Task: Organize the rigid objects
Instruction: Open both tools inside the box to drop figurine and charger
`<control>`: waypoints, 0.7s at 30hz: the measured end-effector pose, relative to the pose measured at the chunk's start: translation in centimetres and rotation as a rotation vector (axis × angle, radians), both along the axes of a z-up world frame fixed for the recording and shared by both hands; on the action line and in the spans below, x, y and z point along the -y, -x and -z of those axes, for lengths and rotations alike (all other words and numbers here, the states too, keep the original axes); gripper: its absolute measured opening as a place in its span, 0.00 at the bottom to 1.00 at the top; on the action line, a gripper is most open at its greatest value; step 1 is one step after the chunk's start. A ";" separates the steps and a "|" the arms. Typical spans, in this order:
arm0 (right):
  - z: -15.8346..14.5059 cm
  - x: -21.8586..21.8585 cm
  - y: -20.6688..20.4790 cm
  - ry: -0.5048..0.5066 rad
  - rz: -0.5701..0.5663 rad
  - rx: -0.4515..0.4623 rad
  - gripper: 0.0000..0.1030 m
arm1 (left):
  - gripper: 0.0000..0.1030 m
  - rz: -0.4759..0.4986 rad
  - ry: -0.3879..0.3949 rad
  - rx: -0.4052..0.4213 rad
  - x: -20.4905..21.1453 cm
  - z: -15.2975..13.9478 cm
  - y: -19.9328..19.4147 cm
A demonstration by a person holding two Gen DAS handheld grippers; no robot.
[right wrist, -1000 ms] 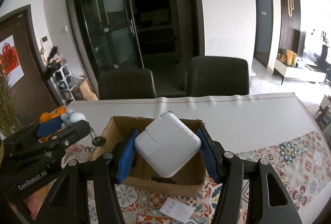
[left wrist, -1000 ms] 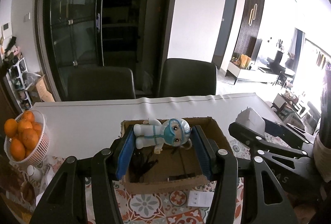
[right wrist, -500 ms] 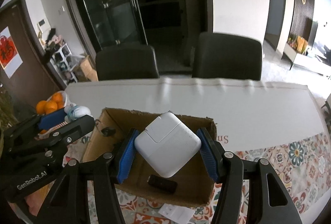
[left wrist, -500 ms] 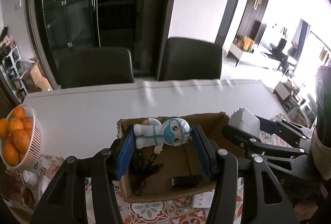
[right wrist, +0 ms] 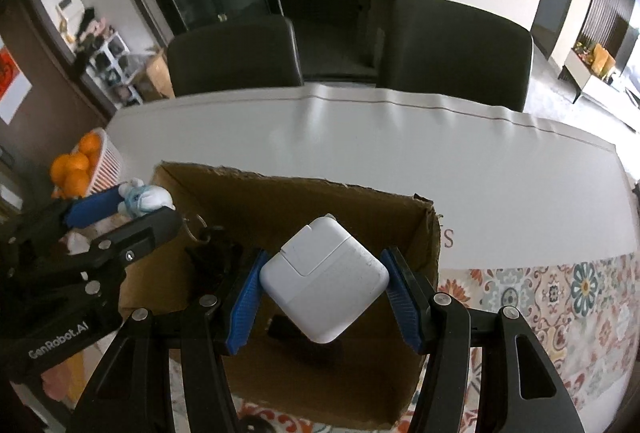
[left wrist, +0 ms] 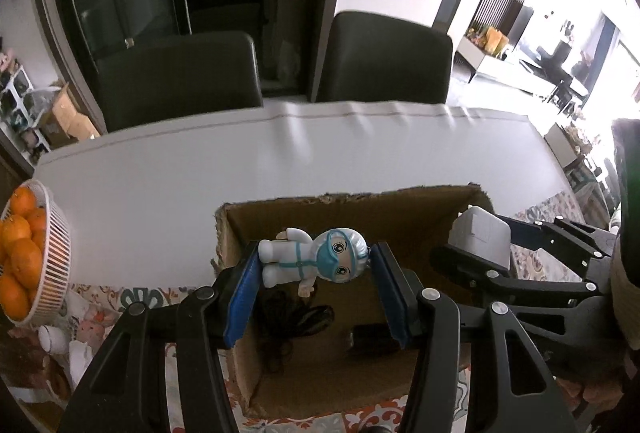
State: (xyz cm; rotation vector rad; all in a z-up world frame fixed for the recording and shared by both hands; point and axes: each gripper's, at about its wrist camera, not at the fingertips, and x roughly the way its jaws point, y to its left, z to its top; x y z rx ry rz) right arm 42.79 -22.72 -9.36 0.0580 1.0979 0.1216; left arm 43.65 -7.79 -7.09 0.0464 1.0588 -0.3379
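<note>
My left gripper [left wrist: 314,269] is shut on a small white and teal doll figure [left wrist: 316,263] and holds it over the open cardboard box [left wrist: 344,203]. My right gripper [right wrist: 324,289] is shut on a white square power adapter [right wrist: 324,287] and holds it over the same box [right wrist: 280,185]. In the box lie a black tangled cable [left wrist: 292,317] and a small black item [left wrist: 366,339]. The left gripper with the doll [right wrist: 140,197] shows at the left of the right wrist view. The adapter [left wrist: 482,237] shows at the right of the left wrist view.
A white basket of oranges [left wrist: 24,257] stands at the table's left. The white table [left wrist: 280,153] stretches behind the box, with two dark chairs [left wrist: 180,81] beyond. A patterned mat [right wrist: 560,293] lies under the box.
Both grippers have moved forward and tilted down over the box, each still holding its object. The box interior now fills more of both views.
</note>
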 end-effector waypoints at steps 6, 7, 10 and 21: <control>1.4 -0.2 -0.8 0.026 -0.025 -0.047 0.57 | 0.53 -0.010 -0.016 -0.044 0.4 1.4 -0.5; 1.6 -0.1 -0.8 0.021 -0.025 -0.052 0.57 | 0.53 -0.012 -0.018 -0.049 0.5 1.5 -0.5; 2.0 0.1 -0.8 0.016 -0.024 -0.068 0.59 | 0.53 -0.004 -0.033 -0.077 0.8 2.0 -0.6; 1.4 0.9 0.1 0.042 0.005 -0.043 0.65 | 0.66 -0.028 -0.075 -0.052 0.6 1.6 0.2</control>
